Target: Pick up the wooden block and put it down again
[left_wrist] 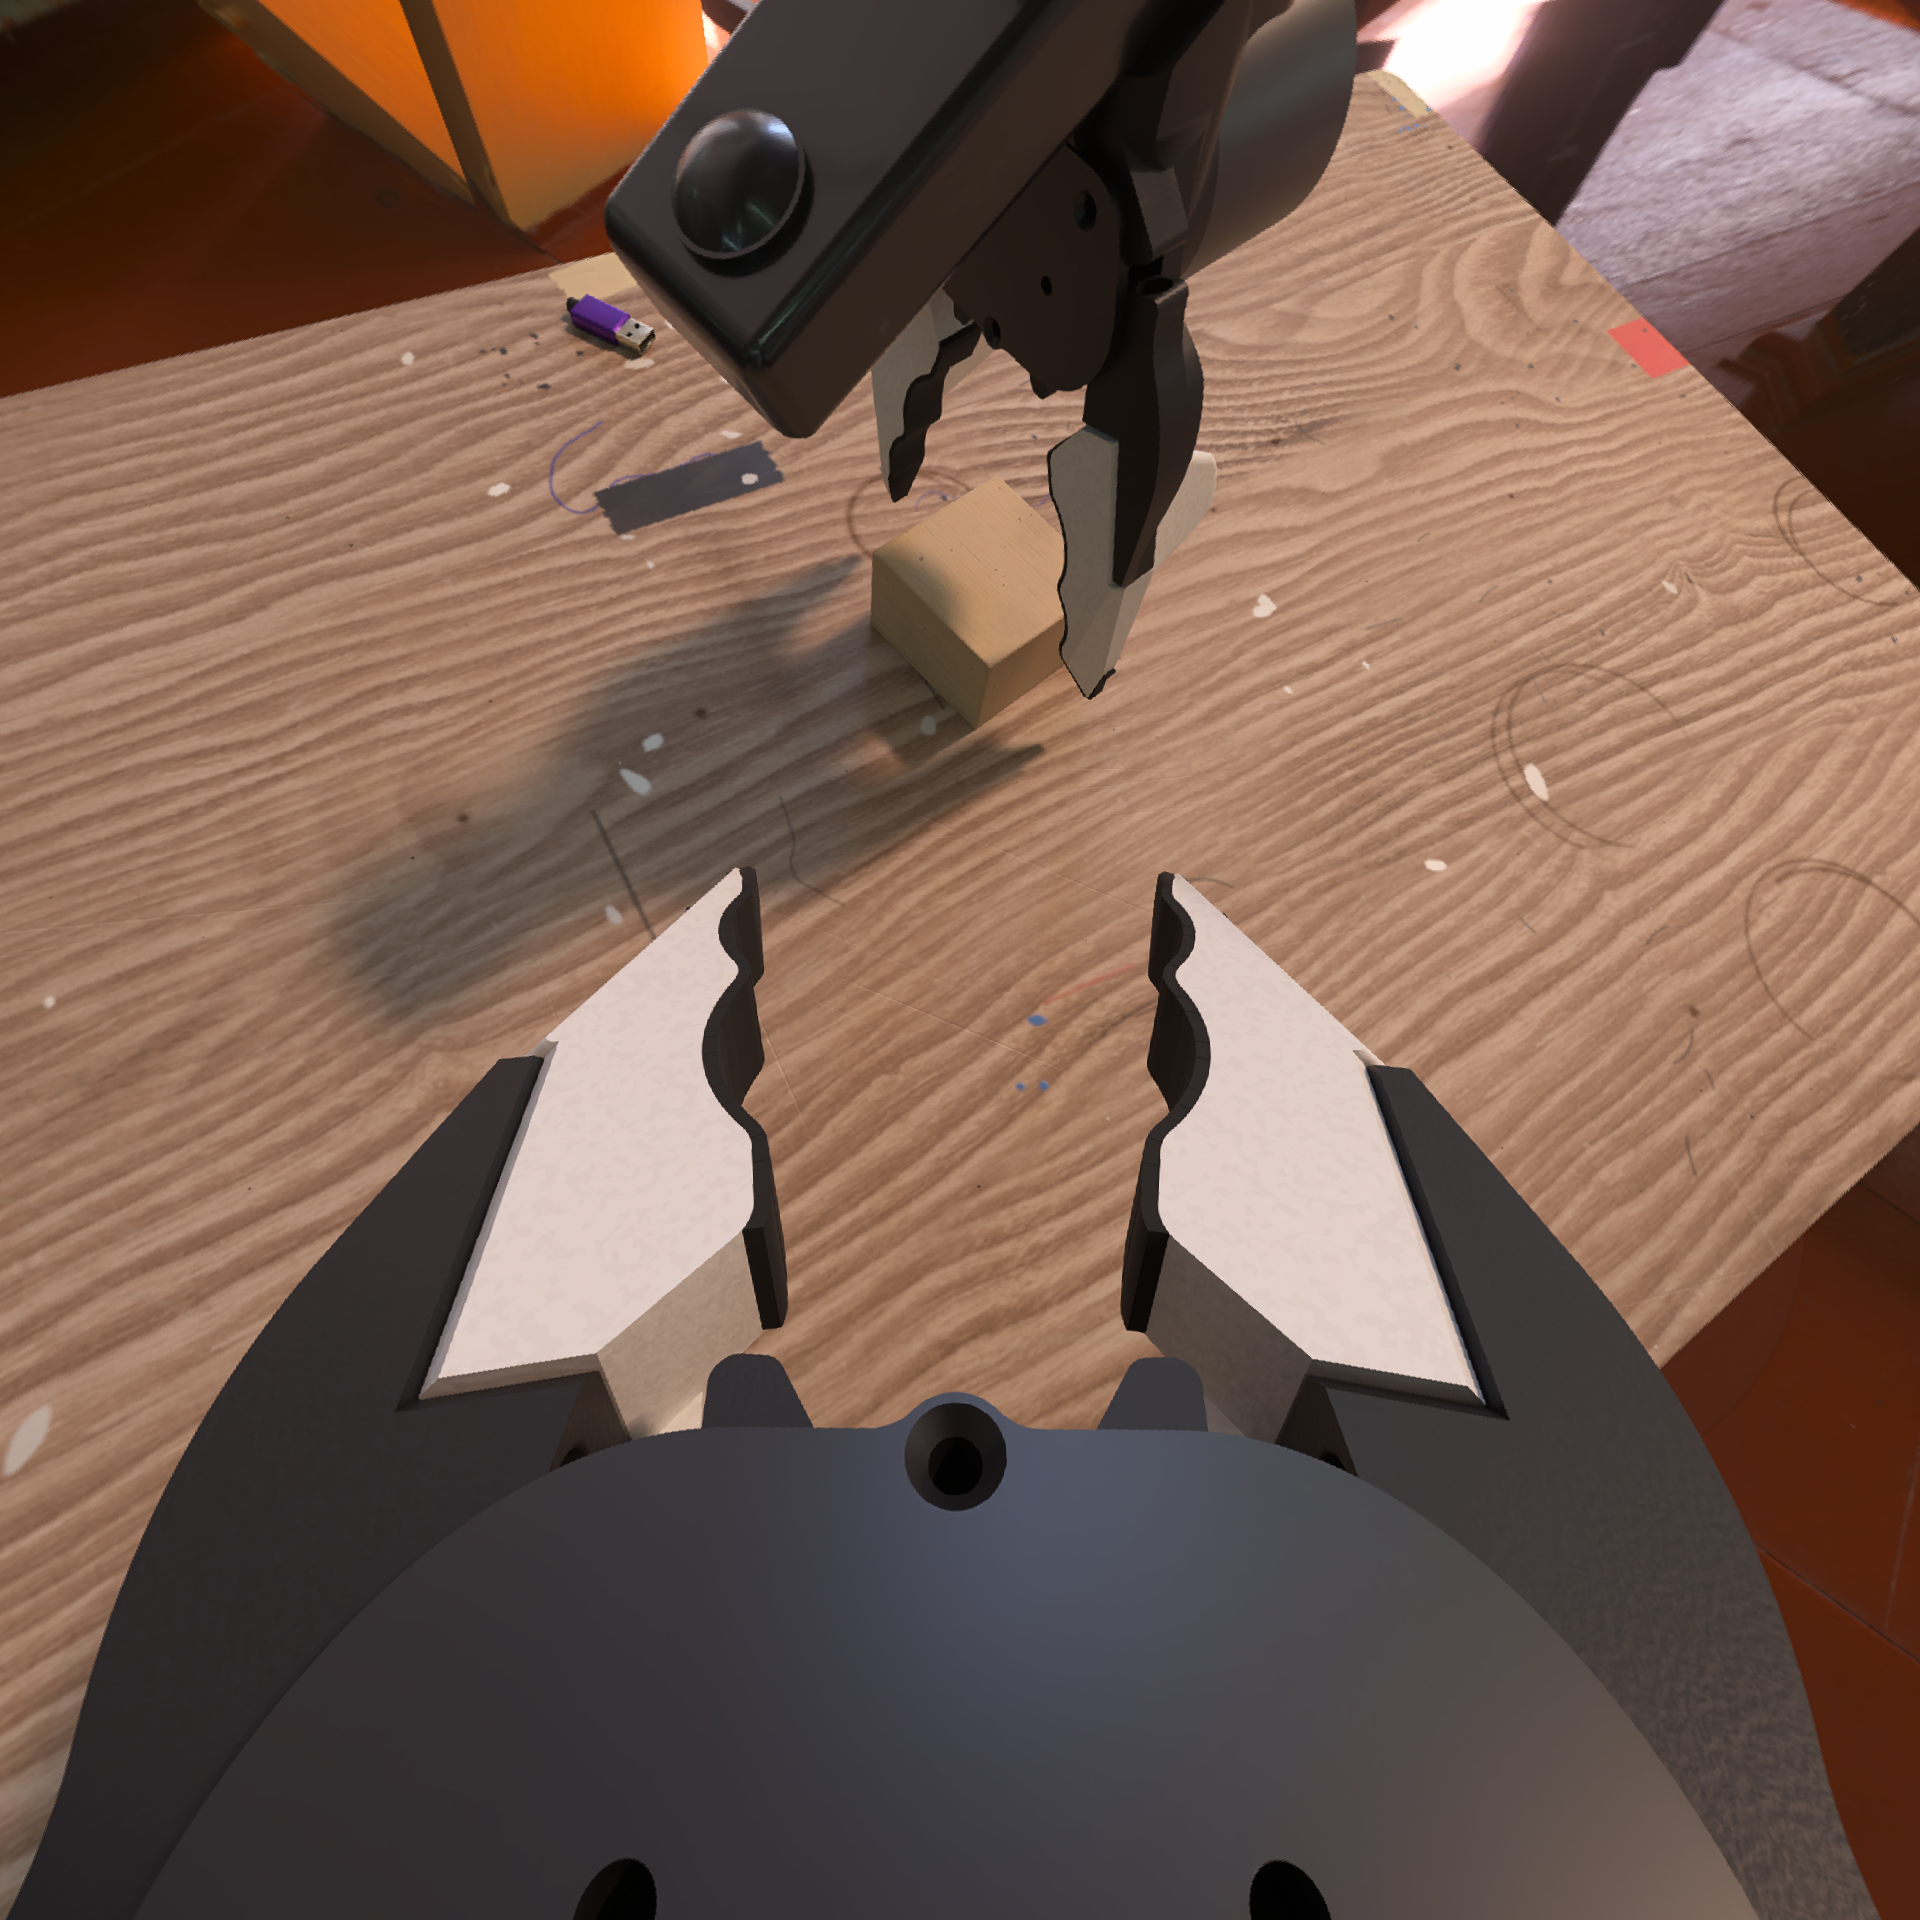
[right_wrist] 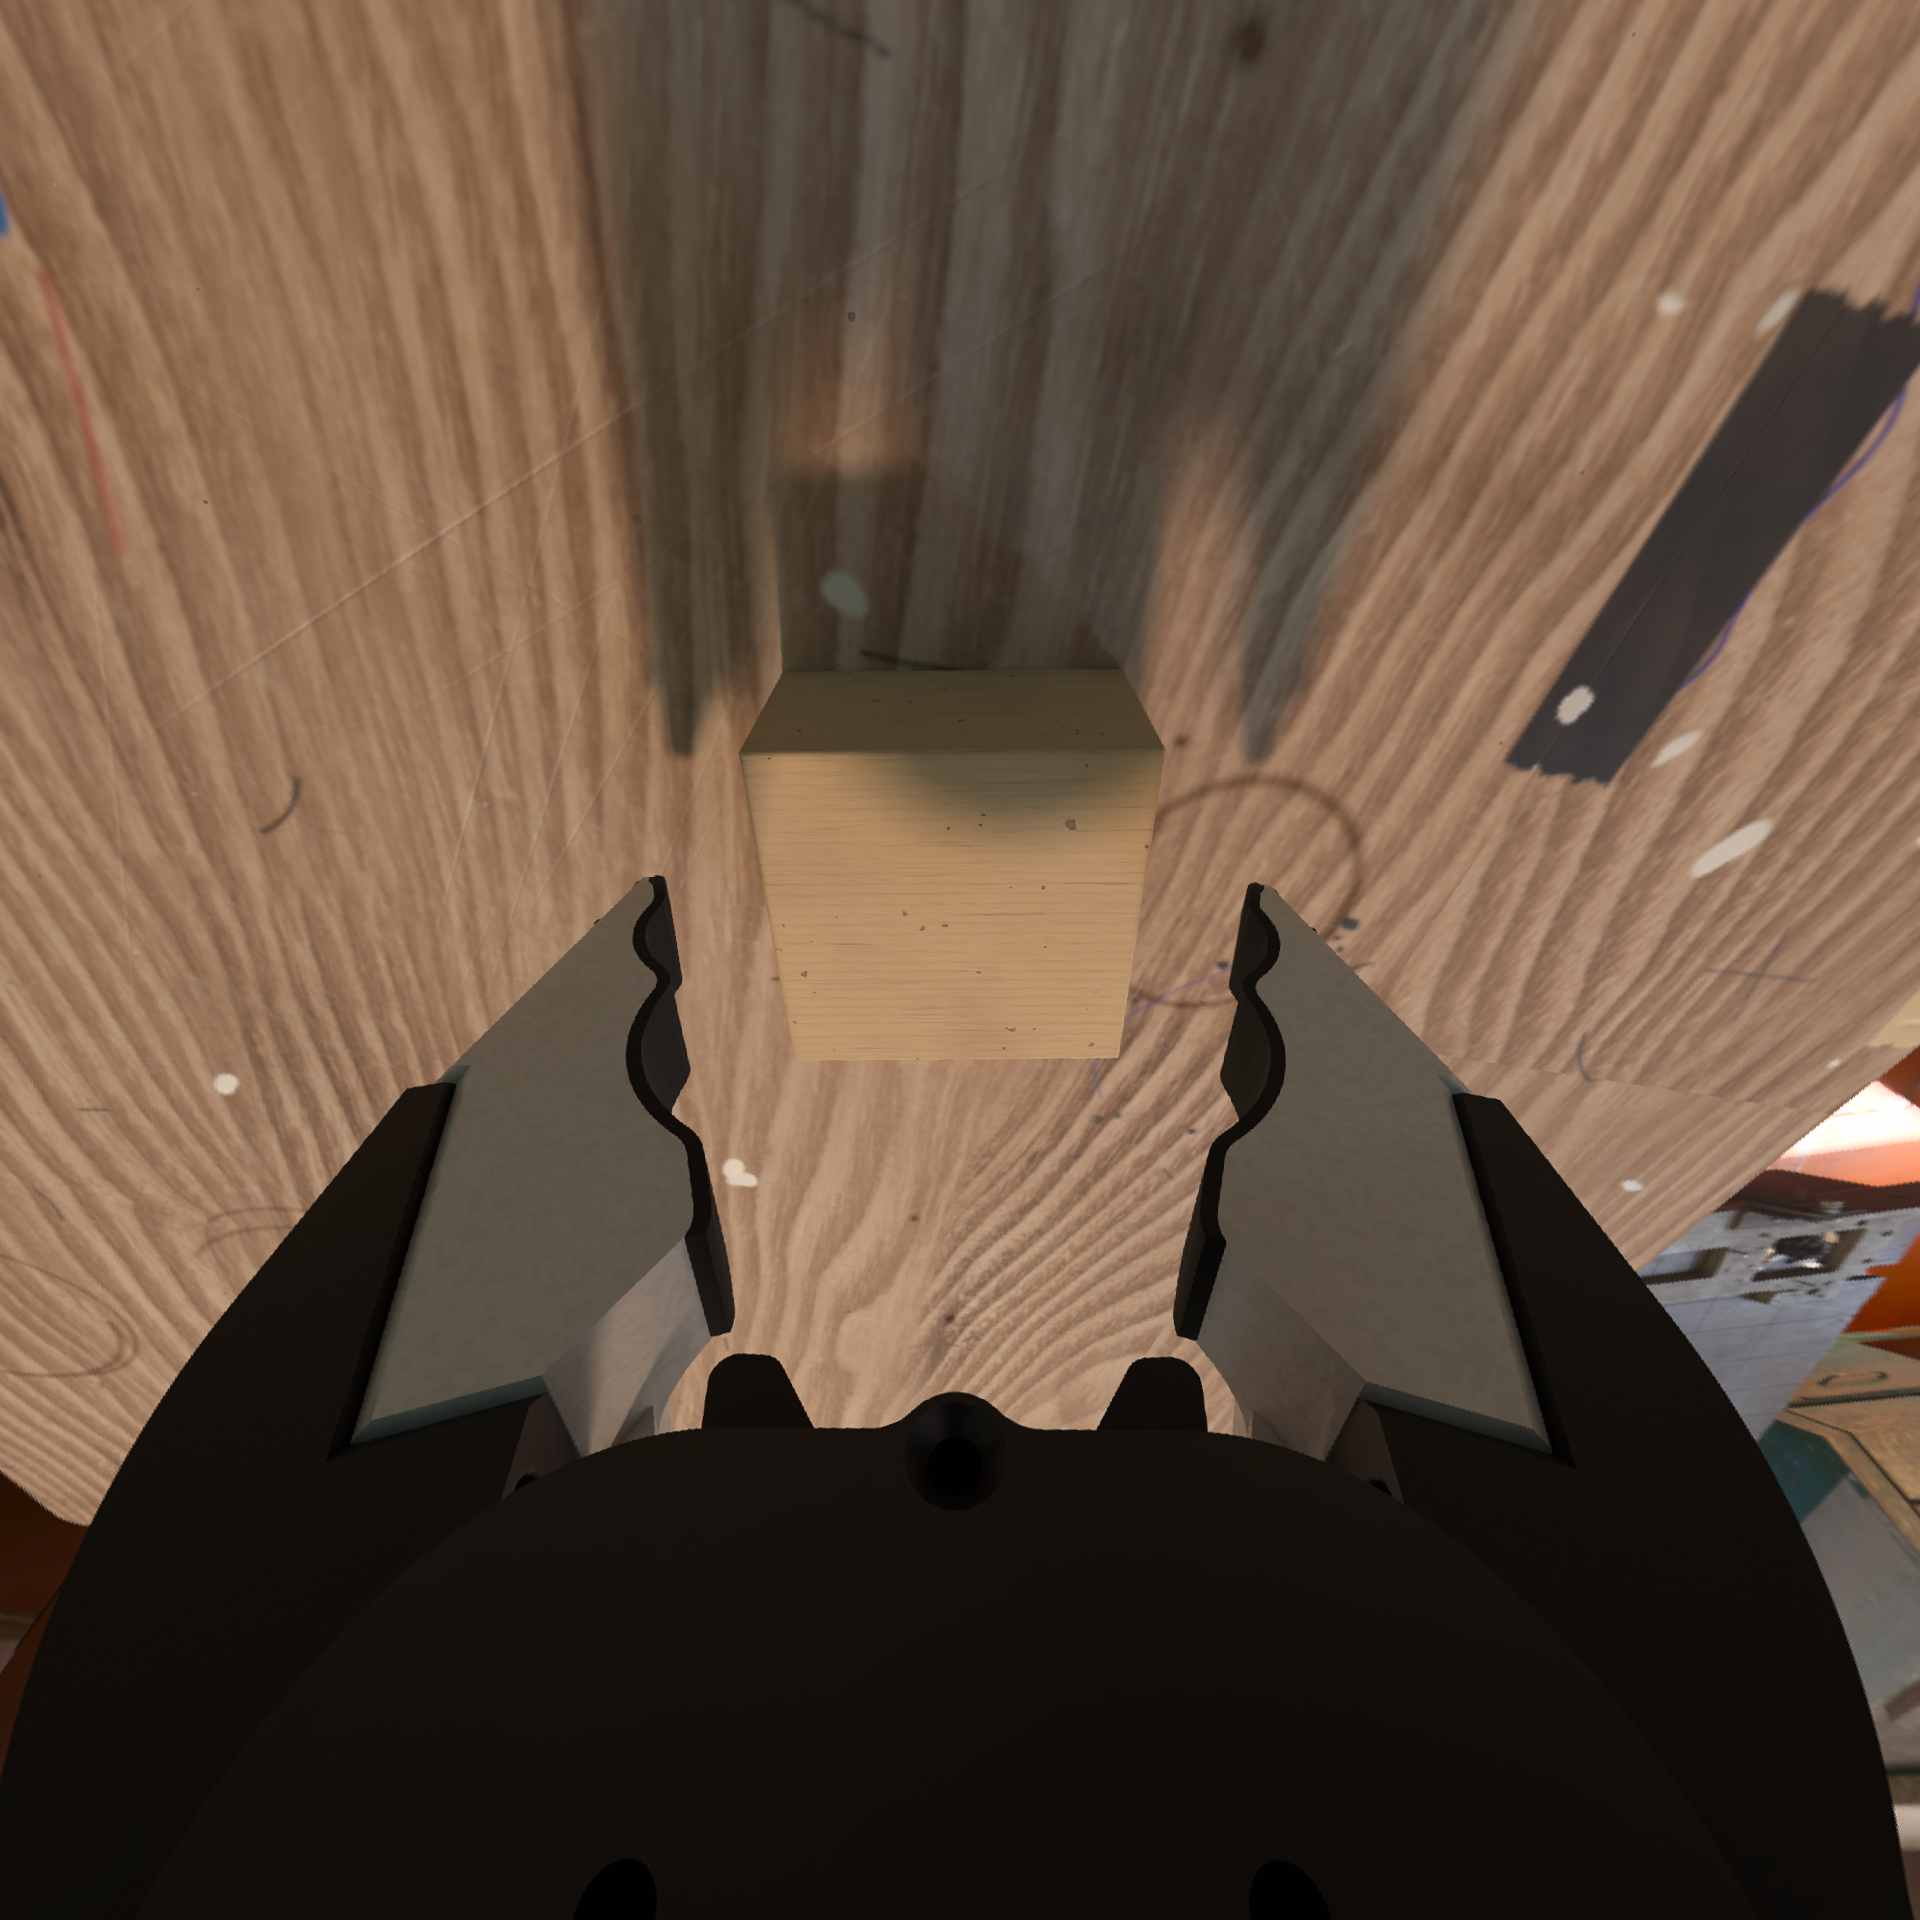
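Note:
A pale wooden block [left_wrist: 971,597] rests on the wooden table [left_wrist: 312,644]. My right gripper [left_wrist: 992,587] hangs just above it, pointing down, jaws open, one fingertip on each side of the block and apart from it. In the right wrist view the block [right_wrist: 951,894] lies straight ahead between and just beyond the tips of the open right gripper [right_wrist: 954,885]. My left gripper [left_wrist: 956,878] is open and empty, above the table nearer its front, well short of the block.
A purple USB stick [left_wrist: 611,324] lies near the table's far edge. A strip of dark tape [left_wrist: 686,486] is stuck flat left of the block; it also shows in the right wrist view [right_wrist: 1714,540]. An orange crate [left_wrist: 499,94] stands beyond the table.

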{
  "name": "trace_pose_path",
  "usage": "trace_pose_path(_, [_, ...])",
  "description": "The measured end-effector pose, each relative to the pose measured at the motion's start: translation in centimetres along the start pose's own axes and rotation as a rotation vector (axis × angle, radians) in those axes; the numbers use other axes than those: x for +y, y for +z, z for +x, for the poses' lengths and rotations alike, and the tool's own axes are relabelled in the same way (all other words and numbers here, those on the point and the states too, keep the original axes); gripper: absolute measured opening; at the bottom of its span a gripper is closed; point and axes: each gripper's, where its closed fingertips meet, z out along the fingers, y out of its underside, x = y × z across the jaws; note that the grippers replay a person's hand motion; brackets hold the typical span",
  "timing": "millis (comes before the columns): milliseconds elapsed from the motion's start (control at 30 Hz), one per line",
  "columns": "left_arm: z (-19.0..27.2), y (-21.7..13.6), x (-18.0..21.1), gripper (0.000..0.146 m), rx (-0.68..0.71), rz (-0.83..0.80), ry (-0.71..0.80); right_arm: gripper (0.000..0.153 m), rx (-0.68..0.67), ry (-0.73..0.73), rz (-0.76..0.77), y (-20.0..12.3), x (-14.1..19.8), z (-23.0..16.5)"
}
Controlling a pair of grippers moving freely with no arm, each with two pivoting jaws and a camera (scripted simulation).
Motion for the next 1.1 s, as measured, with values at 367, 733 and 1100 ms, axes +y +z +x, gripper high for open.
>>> trace_pose_path(367, [0.33,0.19,-0.02,0.076,0.018,0.002,-0.001,0.103,-0.04,-0.036,-0.05,0.55,0.57,-0.26])
trace_pose_path(733, [0.77,0.55,-0.12,0.076,0.027,-0.002,0.006,0.074,-0.045,-0.018,-0.038,0.58,0.57,-0.09])
trace_pose_path(1100, [0.91,0.68,-0.15,0.076,0.029,0.0,0.008,0.074,-0.042,-0.009,-0.027,0.56,0.52,-0.06])
